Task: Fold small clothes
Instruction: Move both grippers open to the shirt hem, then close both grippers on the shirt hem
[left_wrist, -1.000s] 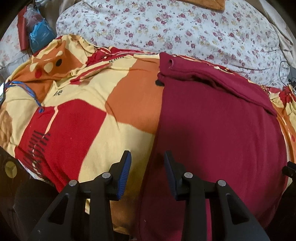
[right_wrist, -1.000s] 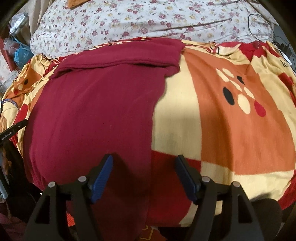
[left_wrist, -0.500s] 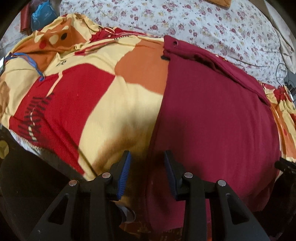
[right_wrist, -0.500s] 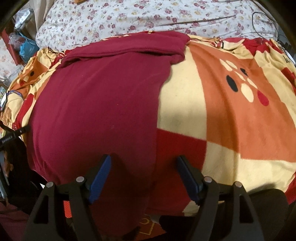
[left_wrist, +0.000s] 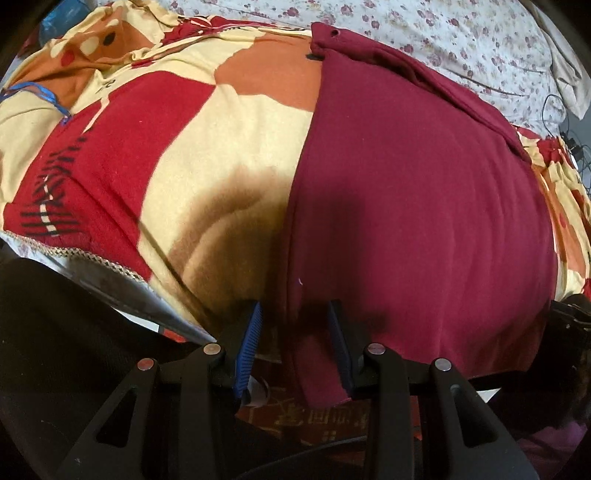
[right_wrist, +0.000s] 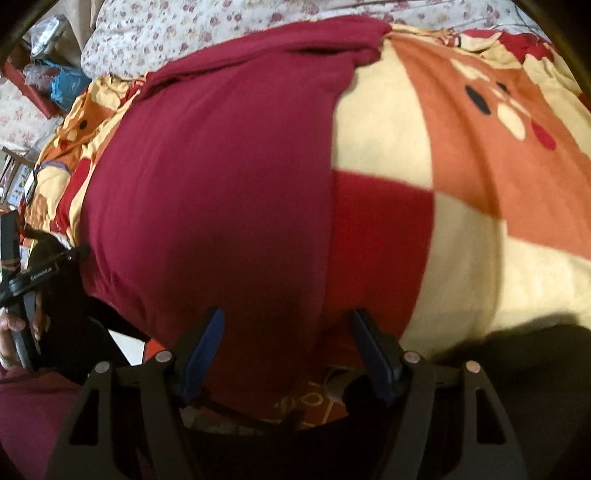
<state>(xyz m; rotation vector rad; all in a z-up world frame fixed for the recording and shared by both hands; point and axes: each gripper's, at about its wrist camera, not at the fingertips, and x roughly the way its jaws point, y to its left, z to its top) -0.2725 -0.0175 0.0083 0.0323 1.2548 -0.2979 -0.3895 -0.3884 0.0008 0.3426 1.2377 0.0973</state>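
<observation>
1. Here the left gripper is gaping wide, straddling the near left corner of the dark maroon knit garment.
2. The right gripper is gaping wide likewise at the near right corner.
3. The garment is stretching lengthwise away from both, overhanging the near edge of the red, orange and cream patterned blanket.

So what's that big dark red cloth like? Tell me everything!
The maroon garment is soft-looking knit fabric, lying flat on the patterned blanket. Its far end is folded over into a thick band. Its near edge hangs over the bed's side, between the open fingers of the left gripper and the right gripper, at either corner.
</observation>
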